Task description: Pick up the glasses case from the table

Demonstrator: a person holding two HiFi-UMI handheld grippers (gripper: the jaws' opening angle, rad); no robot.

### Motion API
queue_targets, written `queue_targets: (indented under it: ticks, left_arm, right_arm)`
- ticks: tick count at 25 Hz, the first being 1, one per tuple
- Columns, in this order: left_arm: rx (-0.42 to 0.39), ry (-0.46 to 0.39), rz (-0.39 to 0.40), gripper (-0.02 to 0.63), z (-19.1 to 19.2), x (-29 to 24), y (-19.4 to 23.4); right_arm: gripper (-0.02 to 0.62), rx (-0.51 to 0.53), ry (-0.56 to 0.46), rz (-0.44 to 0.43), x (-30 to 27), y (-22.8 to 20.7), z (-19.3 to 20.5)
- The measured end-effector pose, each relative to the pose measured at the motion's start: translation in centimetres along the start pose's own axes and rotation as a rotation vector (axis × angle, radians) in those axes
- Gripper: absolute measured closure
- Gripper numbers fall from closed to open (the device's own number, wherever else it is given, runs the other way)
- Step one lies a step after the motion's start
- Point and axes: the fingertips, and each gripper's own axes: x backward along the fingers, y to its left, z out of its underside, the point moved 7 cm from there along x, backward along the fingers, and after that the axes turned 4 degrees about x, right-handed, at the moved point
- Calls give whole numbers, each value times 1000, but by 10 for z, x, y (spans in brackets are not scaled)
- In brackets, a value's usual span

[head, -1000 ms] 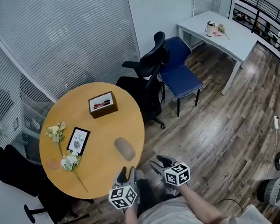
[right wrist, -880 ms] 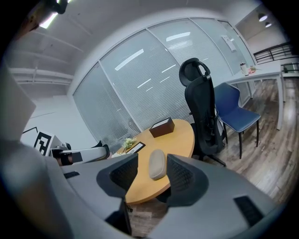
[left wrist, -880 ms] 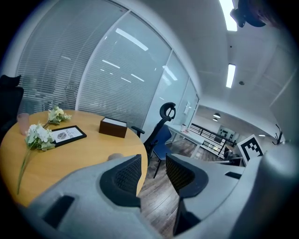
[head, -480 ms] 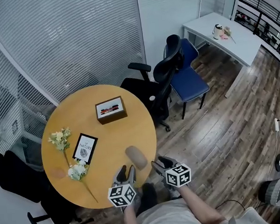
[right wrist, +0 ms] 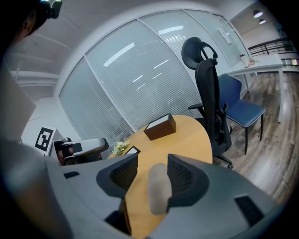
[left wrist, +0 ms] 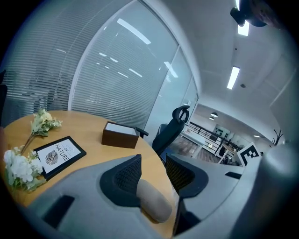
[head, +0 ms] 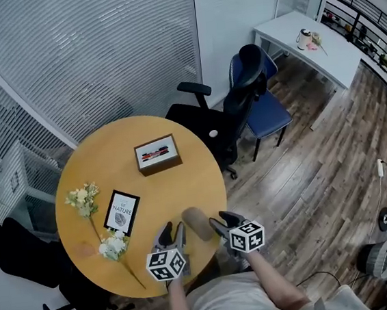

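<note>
The glasses case (head: 199, 224), a taupe oval pouch, lies on the round wooden table (head: 122, 134) near its front right edge. My left gripper (head: 172, 233) hovers just left of the case and stands open. My right gripper (head: 222, 221) is just right of it, also open. In the left gripper view the case (left wrist: 152, 200) shows low in the gap of the left gripper (left wrist: 153, 163), by the left jaw. In the right gripper view the case (right wrist: 158, 187) shows in the gap of the right gripper (right wrist: 152, 163), nearer the right jaw. No pad presses on it.
A brown box (head: 158, 154) stands at the table's far side. A framed card (head: 122, 212) and white flowers (head: 112, 245) lie at the left. A black office chair (head: 233, 105) and a blue chair (head: 269, 112) stand beyond the table; a white desk (head: 319, 45) is farther back.
Both grippers have come forward from off the table's edge to either side of the case. The table and case now sit closer in the head view.
</note>
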Motion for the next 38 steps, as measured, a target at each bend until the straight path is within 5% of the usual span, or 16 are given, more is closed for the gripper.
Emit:
queue_targets:
  ticks: [12, 19, 26, 38]
  left_arm:
    - [1, 66, 40, 454, -10, -32, 47]
    - [34, 107, 64, 454, -1, -47, 66]
    - [76, 126, 73, 454, 5, -56, 78]
    - [108, 119, 68, 454, 8, -59, 87]
  right_arm:
    - [394, -87, 165, 9, -64, -22, 37]
    - [350, -171, 232, -90, -92, -32, 51]
    - [314, -179, 330, -93, -111, -37, 64]
    - [279, -211, 366, -120, -118, -25, 73]
